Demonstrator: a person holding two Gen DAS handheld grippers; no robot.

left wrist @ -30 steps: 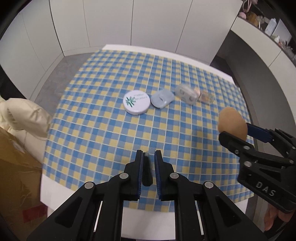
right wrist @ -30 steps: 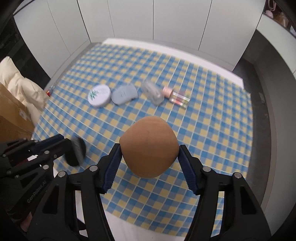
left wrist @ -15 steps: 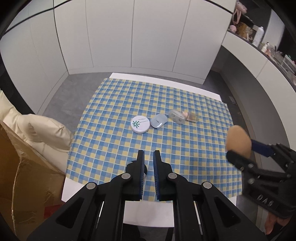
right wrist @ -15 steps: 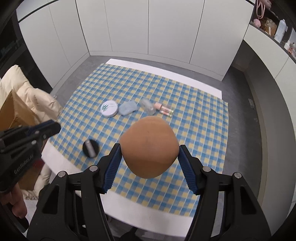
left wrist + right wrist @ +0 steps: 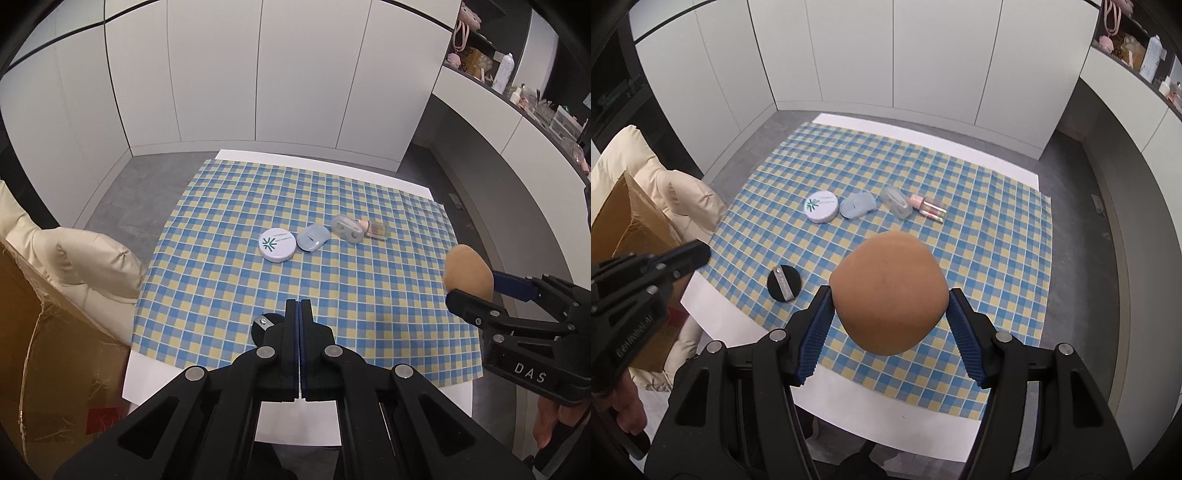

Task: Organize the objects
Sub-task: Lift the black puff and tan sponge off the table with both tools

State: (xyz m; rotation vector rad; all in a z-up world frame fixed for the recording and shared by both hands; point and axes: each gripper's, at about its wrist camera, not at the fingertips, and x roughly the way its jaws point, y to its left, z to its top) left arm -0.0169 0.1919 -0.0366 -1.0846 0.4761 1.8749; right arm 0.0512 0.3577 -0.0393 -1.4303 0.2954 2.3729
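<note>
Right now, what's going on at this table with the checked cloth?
A person holds two grippers above the table. The right gripper is clamped on a tan makeup sponge, held in the air. The left gripper is shut and empty. A black round puff lies near the cloth's front edge. A white compact, blue case, clear case and small bottle sit in a row.

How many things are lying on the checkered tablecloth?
5. Four sit in a row mid-cloth: white round compact, blue case, clear grey case, pink bottle. The black puff lies alone near the front edge. None seem hidden.
</note>
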